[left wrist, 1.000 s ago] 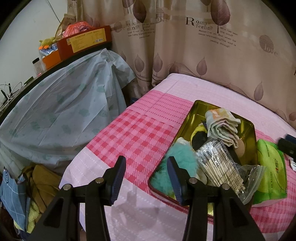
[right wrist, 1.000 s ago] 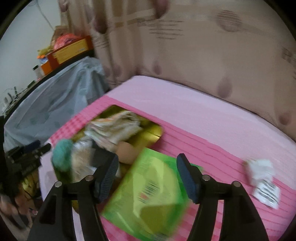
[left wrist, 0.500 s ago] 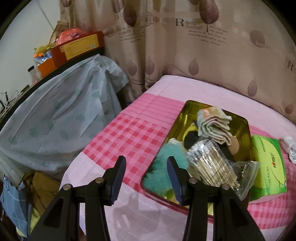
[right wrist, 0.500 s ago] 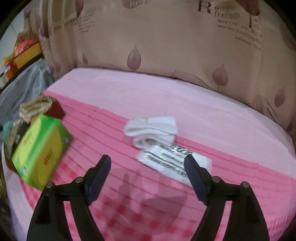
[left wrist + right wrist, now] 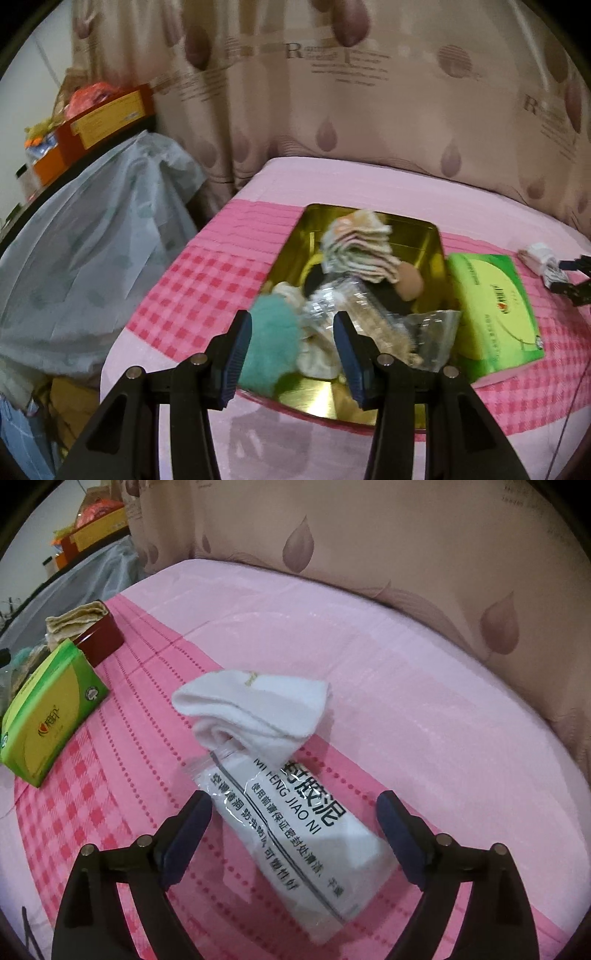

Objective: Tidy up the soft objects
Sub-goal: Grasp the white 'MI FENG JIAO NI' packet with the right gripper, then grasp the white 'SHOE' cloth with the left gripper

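Two soft items lie directly ahead of your right gripper (image 5: pixel 293 823): a white sealed packet (image 5: pixel 295 823) printed with black characters, and a folded white sock (image 5: pixel 255 709) resting on the packet's far end at 12 o'clock. Both sit on the pink bedspread (image 5: pixel 406 664). Your right gripper's jaws stand wide apart, one on each side of the packet's near end, touching nothing.

At 10 o'clock from the sock you see a green tissue pack (image 5: pixel 48 712), well apart from it. Just beyond the tissue pack stands the red-sided tin (image 5: pixel 98 642), with a folded beige cloth (image 5: pixel 74 618) above its rim.

Your left gripper (image 5: pixel 291 354) points at the same tin, whose gold interior (image 5: pixel 413 236) faces the left wrist camera. Its jaws are parted and empty. Inside the tin you find a teal puff (image 5: pixel 271 343) at the near left, a clear bag of cotton swabs (image 5: pixel 373 321) at the near middle, a striped folded cloth (image 5: pixel 358 247) toward 12 o'clock, and a tan sponge (image 5: pixel 408 284) at its right. The tissue pack (image 5: pixel 491 310) lies touching the tin's side at 3 o'clock. A patterned beige curtain (image 5: pixel 369 110) hangs behind the bed.
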Tool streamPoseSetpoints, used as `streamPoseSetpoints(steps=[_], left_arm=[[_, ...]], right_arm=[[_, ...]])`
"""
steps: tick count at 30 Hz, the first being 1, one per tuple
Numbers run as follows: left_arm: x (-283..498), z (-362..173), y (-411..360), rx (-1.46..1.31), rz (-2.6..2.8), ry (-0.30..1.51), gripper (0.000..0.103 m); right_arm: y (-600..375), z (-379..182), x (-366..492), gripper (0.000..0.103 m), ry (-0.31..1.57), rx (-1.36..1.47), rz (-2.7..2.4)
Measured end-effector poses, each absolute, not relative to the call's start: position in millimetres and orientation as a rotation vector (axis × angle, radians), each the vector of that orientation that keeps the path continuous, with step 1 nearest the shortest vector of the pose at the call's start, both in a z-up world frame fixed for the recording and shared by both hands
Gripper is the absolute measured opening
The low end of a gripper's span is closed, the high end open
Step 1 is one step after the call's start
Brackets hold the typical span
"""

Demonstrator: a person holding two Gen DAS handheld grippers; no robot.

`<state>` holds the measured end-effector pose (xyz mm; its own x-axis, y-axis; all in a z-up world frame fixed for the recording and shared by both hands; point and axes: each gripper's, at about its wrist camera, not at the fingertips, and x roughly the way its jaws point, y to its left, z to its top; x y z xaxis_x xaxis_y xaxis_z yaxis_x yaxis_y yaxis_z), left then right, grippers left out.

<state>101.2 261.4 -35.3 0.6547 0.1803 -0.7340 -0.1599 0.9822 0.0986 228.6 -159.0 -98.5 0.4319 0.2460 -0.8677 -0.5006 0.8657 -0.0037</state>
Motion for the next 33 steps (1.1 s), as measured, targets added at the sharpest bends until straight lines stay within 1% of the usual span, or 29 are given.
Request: streamPoseSetpoints(steps=[3,4,6,7,8,12,19,24,33], left_arm=[[109.2,-29.6,243.7,0.040,0.146,0.842,0.047],[112.6,-27.6,234.7,0.051,0.127,0.844,0.047],[119.1,-23.2,215.0,0.080,0.093,0.835,0.047],[122.7,-21.6,206.6,0.088,0.073,0.834,0.047],[125.9,-20.2,197.5,0.095,0.054,0.832,0.047],[140.3,-15.3,158.6,0.119,-0.033,0.821,0.047],[149.8,-15.2,91.0,0.151,-0.194,0.828,0.047],[155.4,-23.5,40.9,0.126,-0.321,0.888,0.047],[160.0,-50.1,-60.3,0.174,-0.526,1.019,0.047]], right_arm=[[-160.0,-103.0,223.8,0.087,0.986,-0.269,0.493],[-161.4,-103.6,221.5,0.085,0.973,-0.258,0.495],[-161.5,-102.6,217.8,0.076,0.956,-0.245,0.491],[-161.7,-100.6,213.6,0.067,0.950,-0.240,0.494],[-161.9,-99.3,209.6,0.064,0.947,-0.235,0.494],[-158.1,-97.5,189.9,0.061,0.939,-0.238,0.455],[-164.8,-94.0,129.6,0.060,0.938,-0.219,0.395],[-174.9,-91.1,93.1,0.060,0.940,-0.196,0.388],[-167.0,-92.0,70.0,0.060,0.934,-0.228,0.395]])
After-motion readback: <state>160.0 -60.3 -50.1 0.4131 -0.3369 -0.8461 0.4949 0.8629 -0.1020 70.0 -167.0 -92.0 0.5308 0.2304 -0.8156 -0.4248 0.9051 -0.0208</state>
